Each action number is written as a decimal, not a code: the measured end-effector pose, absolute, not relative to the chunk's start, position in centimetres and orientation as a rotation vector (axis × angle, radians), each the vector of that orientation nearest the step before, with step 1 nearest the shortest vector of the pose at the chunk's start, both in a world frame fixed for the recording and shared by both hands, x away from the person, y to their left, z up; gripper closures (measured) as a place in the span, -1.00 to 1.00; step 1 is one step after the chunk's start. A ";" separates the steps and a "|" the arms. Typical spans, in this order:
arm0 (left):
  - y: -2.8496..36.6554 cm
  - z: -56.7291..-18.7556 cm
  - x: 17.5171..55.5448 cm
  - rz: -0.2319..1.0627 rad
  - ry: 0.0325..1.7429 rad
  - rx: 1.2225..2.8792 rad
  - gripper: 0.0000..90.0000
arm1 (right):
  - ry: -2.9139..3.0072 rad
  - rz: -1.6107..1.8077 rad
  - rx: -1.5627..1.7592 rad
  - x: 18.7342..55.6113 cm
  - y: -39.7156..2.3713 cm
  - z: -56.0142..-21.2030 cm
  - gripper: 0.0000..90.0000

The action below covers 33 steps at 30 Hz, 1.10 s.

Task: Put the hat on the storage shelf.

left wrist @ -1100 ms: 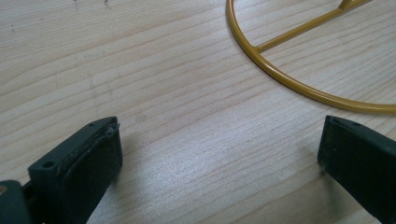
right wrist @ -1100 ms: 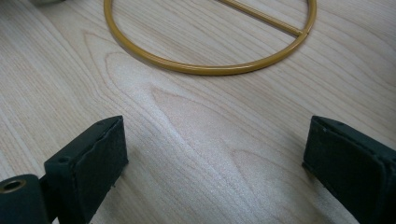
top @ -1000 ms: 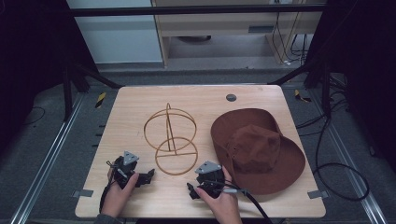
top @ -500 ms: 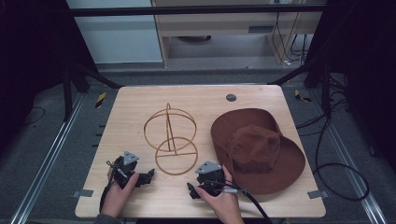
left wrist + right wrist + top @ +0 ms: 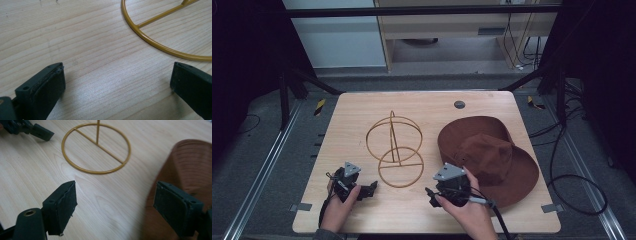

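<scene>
A: What carries it all?

B: A pale, rectangular wooden surface [image 5: 362, 107]. The largest thing on it is a brown, wide-brimmed felt hat [image 5: 492, 155], lying crown up on the right half, its brim reaching the near right edge.

A: And left of the hat?

B: A gold wire hat stand [image 5: 394, 150], made of a round base ring with a crossbar, an upright rod and a hoop on top. It stands near the middle, just beside the hat's brim.

A: Where is the right hand-held gripper?

B: The right hand-held gripper [image 5: 451, 186] sits at the near edge, over the hat's near-left brim. In the right gripper view [image 5: 115, 200] its jaws stand apart with nothing between the pads; they have just been closing a little. One jaw hangs in front of the brim [image 5: 180, 170], the other over bare wood, and the stand's base ring [image 5: 96, 148] lies ahead of them, apart.

A: The left one?

B: The left hand-held gripper [image 5: 364, 189] rests low on the surface at the near left, released, jaws wide. In the left gripper view [image 5: 117, 82] only wood lies between them, and the base ring [image 5: 160, 46] curves just beyond the right jaw, not touching.
</scene>
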<state>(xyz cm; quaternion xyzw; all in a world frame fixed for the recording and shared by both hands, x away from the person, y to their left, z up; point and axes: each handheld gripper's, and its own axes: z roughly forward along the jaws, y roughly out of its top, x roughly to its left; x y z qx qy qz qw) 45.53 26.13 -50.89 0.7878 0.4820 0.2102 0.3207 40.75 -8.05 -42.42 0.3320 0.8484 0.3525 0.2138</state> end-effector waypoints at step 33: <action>26.1 -50.9 45.5 0.553 1.272 2.067 -1.00 | 2.445 0.687 1.015 45.7 -23.7 -33.2 -0.52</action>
